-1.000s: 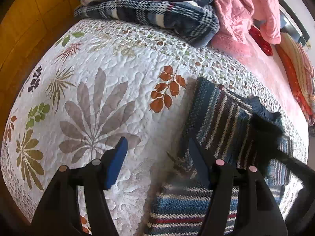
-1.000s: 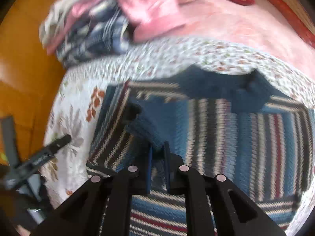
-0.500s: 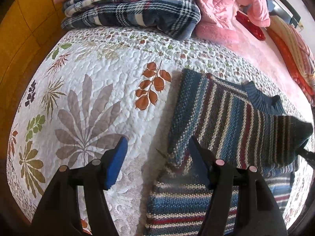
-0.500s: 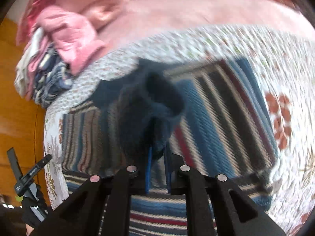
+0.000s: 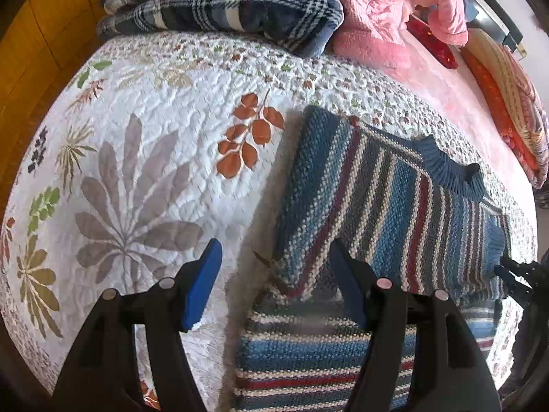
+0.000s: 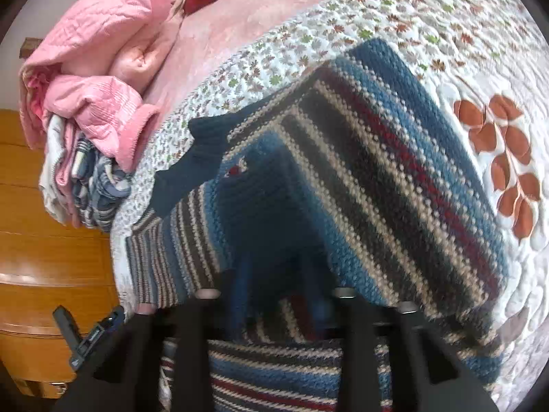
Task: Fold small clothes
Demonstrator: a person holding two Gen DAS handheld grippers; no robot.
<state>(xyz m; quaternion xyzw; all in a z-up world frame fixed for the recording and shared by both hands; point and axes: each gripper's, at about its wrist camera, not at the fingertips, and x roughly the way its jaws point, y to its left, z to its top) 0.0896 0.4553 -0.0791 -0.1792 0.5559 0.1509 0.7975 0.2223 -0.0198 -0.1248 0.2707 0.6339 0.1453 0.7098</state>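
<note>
Item: left gripper (image 5: 274,285), nearest the lens, hovering with jaws spread wide, gripping nothing, straddling the near corner of the folded panel.

Item: right gripper (image 6: 274,295), blurred and partly buried in knit; jaws looking parted around the sleeve cuff, but whether they are pinching it cannot be told.

Item: striped knit sweater (image 5: 387,206), lying on the floral quilt (image 5: 137,137), one side turned over the body, ribbed navy collar (image 5: 446,168) pointing away. Judged thick, soft and floppy, moderately heavy, not slippery; sagging and stretching if lifted by one point. Best taken at ribbed hem, cuff or fold corners.

Item: plaid blanket (image 5: 240,10) and pink quilted garment (image 6: 96,55), sitting beyond.
</note>
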